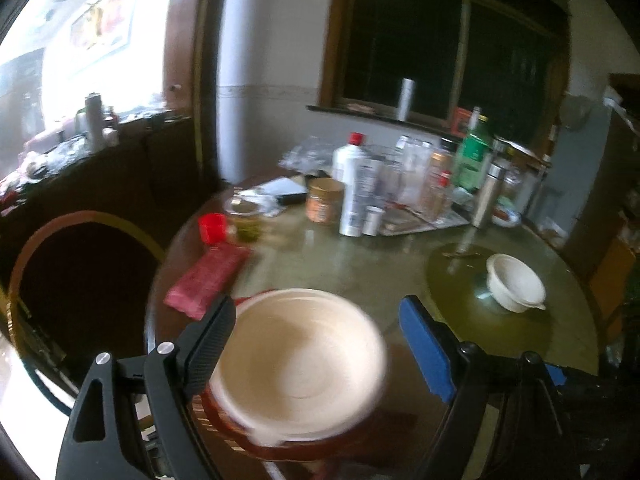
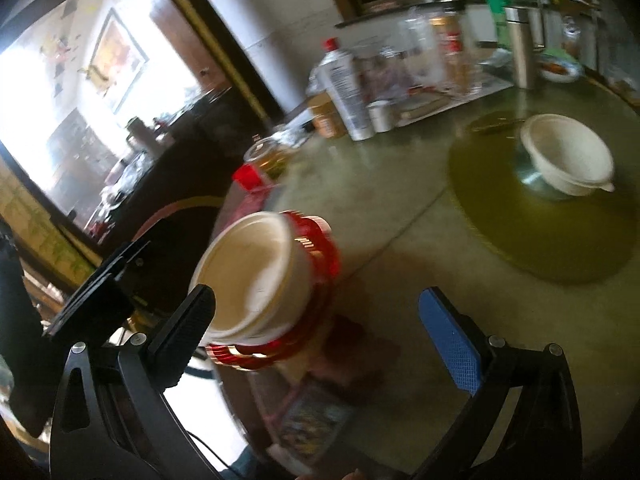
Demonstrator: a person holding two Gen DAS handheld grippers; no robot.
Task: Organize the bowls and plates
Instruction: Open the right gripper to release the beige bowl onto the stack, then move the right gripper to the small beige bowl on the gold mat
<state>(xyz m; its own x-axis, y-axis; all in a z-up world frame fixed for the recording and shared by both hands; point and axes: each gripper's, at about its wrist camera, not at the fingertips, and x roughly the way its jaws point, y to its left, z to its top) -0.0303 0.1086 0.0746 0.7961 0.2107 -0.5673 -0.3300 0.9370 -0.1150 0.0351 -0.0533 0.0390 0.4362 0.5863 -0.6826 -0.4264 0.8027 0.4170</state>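
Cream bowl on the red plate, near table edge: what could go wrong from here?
1. The cream bowl sits on the red plate close to the round table's rim; a nudge from the open left gripper could push the stack off.
2. Both views are motion-blurred, so a fast close may clip the bowl's rim and tip it.
3. The open right gripper frames the same bowl; the two could collide.
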